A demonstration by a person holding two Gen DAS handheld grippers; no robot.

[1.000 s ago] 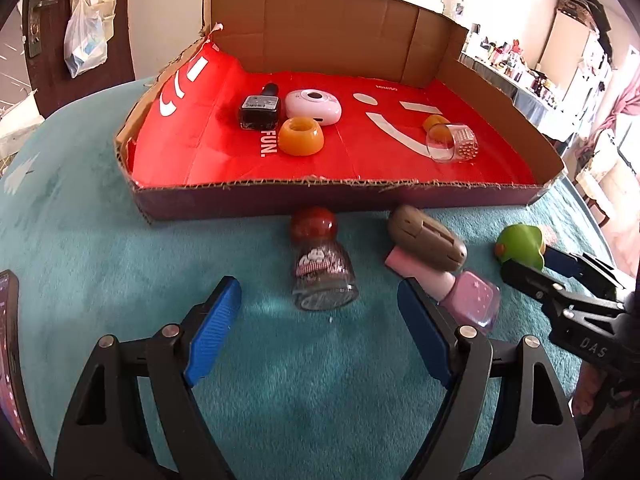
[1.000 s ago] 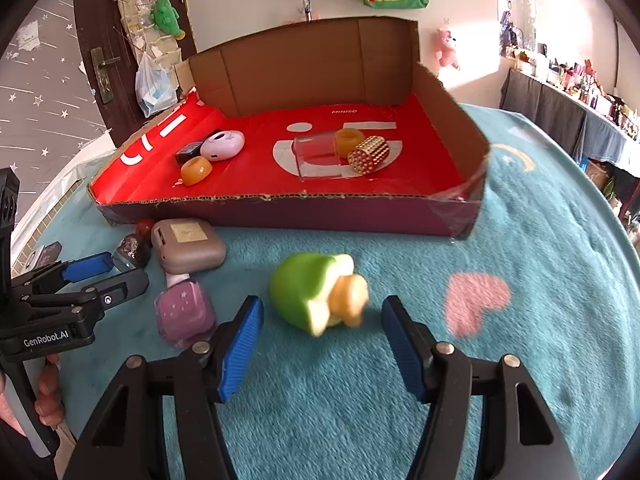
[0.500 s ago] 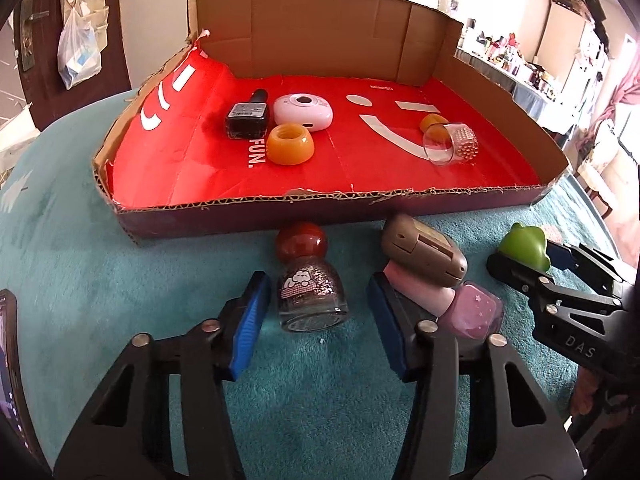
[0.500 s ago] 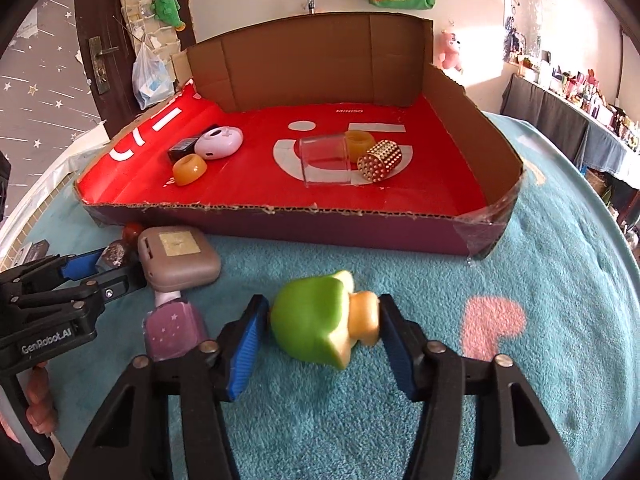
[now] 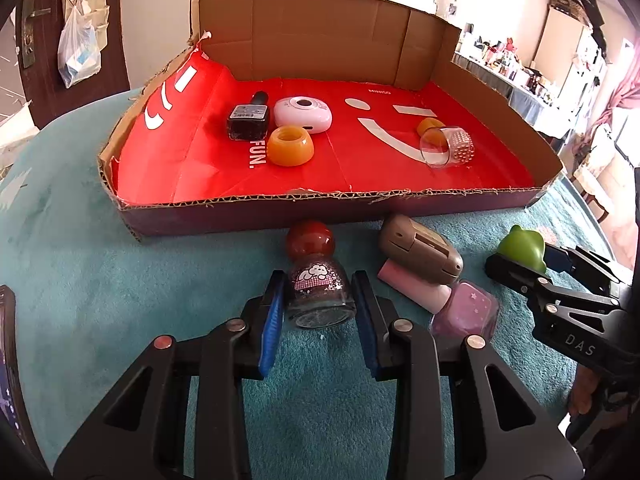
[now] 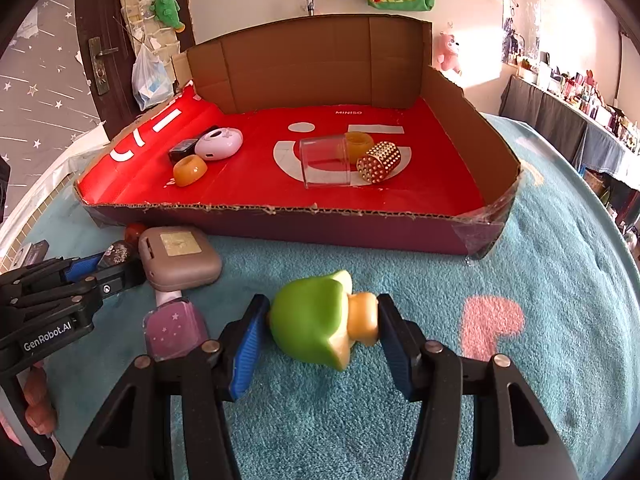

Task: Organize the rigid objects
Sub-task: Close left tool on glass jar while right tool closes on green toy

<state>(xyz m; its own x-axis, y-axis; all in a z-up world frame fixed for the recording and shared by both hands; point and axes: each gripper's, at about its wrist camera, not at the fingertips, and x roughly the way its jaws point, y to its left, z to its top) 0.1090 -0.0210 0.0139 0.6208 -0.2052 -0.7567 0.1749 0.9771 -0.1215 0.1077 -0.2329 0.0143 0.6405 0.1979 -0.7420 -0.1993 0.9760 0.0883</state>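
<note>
A small glass bottle (image 5: 320,300) with a round red cap lies on the teal cloth just in front of the box. My left gripper (image 5: 319,280) is shut on it, its blue pads pressing both sides. In the right wrist view a green toy (image 6: 308,320) with an orange end lies on its side. My right gripper (image 6: 323,306) is shut on it, one pad on the green body and one on the orange end. Between the two grippers lie a brown case (image 5: 420,252) and a pink nail polish bottle (image 5: 464,308).
The shallow cardboard box (image 5: 320,210) with a red floor stands straight ahead. It holds a black bottle (image 5: 248,120), a pink round device (image 5: 304,114), an orange ring (image 5: 290,146), a clear cup (image 6: 326,162) and a gold beaded cylinder (image 6: 378,162). A phone (image 5: 8,360) lies at far left.
The left jaws came together around the red-capped bottle and now press on it. The right jaws narrowed from beside the green toy onto it.
</note>
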